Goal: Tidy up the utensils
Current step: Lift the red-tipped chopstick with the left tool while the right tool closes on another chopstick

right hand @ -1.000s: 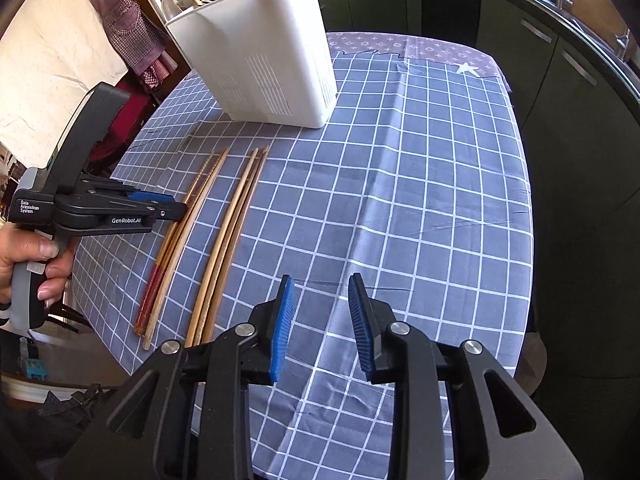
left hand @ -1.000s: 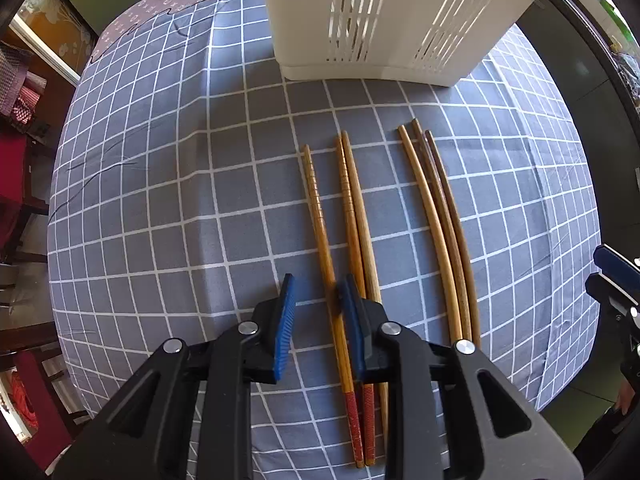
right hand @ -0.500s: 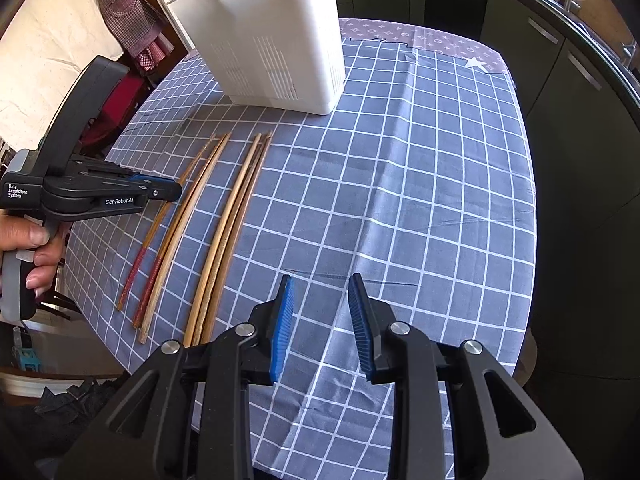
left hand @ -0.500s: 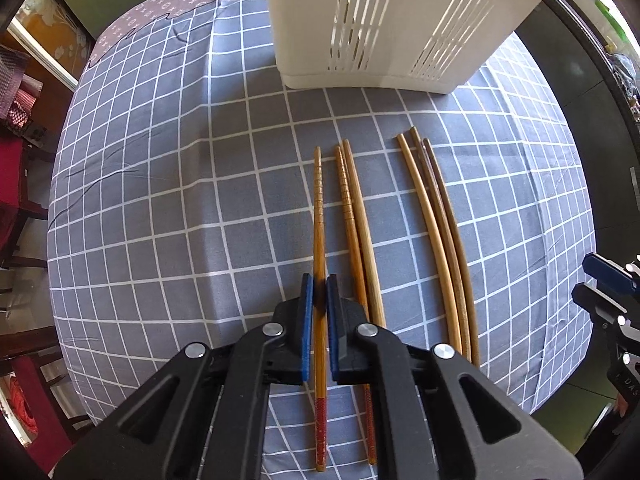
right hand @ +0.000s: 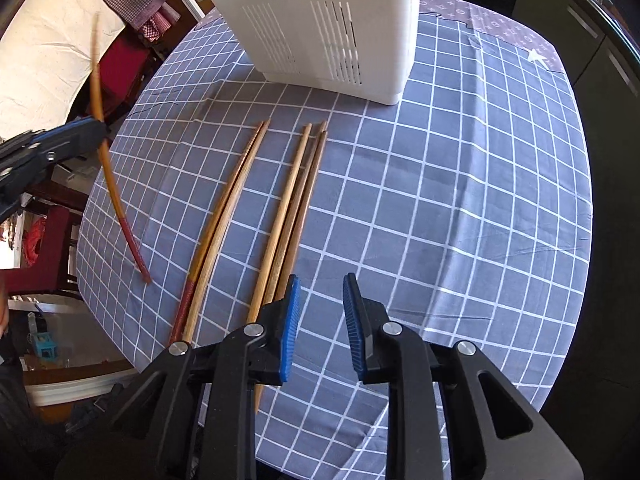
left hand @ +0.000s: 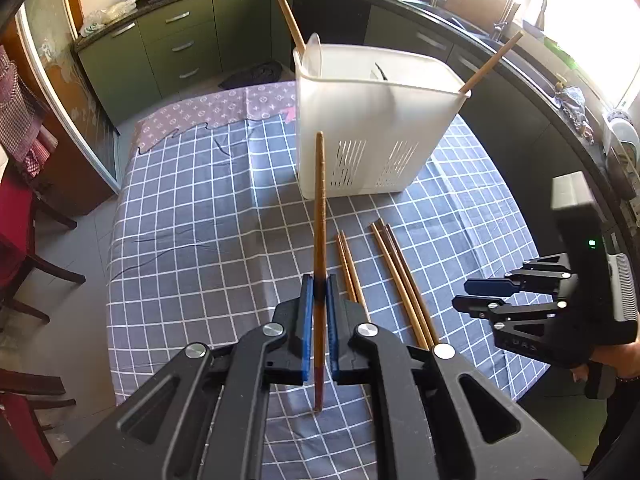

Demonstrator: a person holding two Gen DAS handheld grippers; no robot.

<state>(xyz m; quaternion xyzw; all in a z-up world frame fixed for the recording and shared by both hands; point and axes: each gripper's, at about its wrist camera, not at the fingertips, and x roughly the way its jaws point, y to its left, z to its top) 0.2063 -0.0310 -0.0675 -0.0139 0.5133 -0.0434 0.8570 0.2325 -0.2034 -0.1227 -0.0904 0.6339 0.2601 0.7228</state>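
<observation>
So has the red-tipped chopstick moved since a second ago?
Yes. The chopstick is lifted off the cloth in the left claw, its tip now raised against the basket.

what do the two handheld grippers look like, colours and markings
Both are matte black plastic. The left gripper and the right gripper each carry two angular fingers faced with ribbed blue pads, with round silver screw heads at the joints. Seen from the left wrist view, the right one's boxy body shows a small green light. No cables or sleeves are visible.

Light: bright daylight | Source: blown-out window (left hand: 592,8), upper right of left view | Shadows: soft on checked cloth (right hand: 460,200) | Blur: lifted chopstick (right hand: 105,148) smeared | Edges: strong fisheye bending, dark corners
</observation>
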